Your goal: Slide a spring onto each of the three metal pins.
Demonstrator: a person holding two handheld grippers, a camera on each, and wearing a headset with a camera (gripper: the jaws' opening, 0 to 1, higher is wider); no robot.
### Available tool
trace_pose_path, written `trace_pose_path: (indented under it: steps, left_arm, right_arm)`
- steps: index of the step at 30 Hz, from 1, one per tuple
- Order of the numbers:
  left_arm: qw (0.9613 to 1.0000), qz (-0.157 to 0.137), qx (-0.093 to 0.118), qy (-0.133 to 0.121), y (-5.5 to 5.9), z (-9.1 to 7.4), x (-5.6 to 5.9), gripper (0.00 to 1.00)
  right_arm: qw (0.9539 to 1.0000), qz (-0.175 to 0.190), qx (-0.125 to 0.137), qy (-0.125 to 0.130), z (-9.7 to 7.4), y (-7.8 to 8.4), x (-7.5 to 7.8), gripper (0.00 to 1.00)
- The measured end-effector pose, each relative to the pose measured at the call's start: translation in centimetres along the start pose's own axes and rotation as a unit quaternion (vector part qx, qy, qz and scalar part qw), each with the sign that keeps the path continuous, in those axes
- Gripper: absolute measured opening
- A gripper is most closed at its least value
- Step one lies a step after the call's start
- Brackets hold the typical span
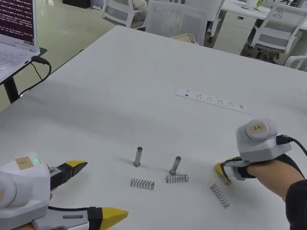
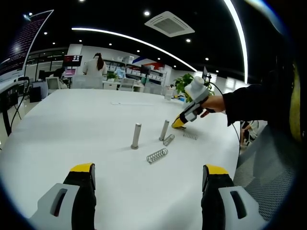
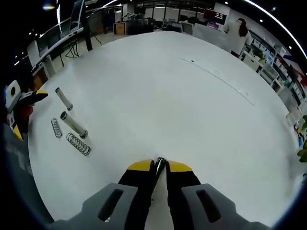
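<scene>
1. Table (image 1: 144,81): white, large and rectangular, and it bears all the work items.
2. Laptop (image 1: 17,28): at the far left on a separate stand, screen lit with lines of text, dark cable trailing from its side.
3. Power strip (image 1: 213,100): white and long, lying flat on the table well beyond the pins.
4. Left gripper (image 1: 98,189): grey body with yellow-tipped black jaws, at the near left corner in the head view. The jaws are spread wide with nothing between them, and they point toward the pins.
5. Right gripper (image 1: 223,171): held in a hand at the right, tips lowered to the table surface. Its jaws are closed tight on a slim metal piece, which its own view shows between the tips. This appears to be the third pin (image 3: 159,163).
6. First pin (image 1: 138,156): metal, standing upright on the table, bare.
7. Second pin (image 1: 175,165): metal, upright and bare, to the right of the first pin and apart from it.
8. First spring (image 1: 142,183): lying on its side, in front of the first pin.
9. Second spring (image 1: 177,178): lying on its side, just beside the base of the second pin.
10. Third spring (image 1: 220,195): lying at an angle, near the right gripper's tips on the side toward the person.
</scene>
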State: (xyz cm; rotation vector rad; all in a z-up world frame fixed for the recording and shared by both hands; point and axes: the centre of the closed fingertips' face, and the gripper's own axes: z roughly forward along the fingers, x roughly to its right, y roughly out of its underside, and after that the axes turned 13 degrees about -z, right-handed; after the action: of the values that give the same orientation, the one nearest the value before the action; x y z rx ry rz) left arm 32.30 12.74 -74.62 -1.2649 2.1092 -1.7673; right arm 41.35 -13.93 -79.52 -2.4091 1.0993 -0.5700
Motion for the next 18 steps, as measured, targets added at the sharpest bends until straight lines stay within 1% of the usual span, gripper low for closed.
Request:
trace_pose_path:
  steps: [9, 18]
  left_arm:
    - [1.0000, -0.001, 0.001, 0.000, -0.01, 0.03, -0.01, 0.89]
    - [1.0000, -0.001, 0.000, 0.001, 0.12, 0.16, -0.01, 0.89]
  right_arm:
    - [0.9999, 0.012, -0.011, 0.000, 0.02, 0.10, 0.10, 0.08]
    - [0.9999, 0.008, -0.012, 0.005, -0.02, 0.15, 0.08, 0.06]
